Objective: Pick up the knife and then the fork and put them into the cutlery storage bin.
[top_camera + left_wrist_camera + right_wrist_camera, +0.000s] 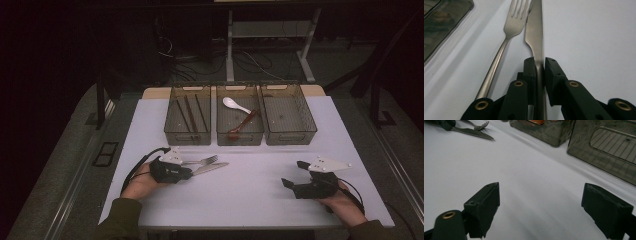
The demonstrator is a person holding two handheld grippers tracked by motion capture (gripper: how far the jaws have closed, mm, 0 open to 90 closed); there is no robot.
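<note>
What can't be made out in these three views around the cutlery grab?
- Knife handle: left gripper view, hidden between and below the left gripper jaws.
- Fork handle end: same view, covered by the gripper body.
- Right tray contents: high view, too dark and small.
- Right gripper: right gripper view, jaw bases cut off by the bottom edge.
</note>
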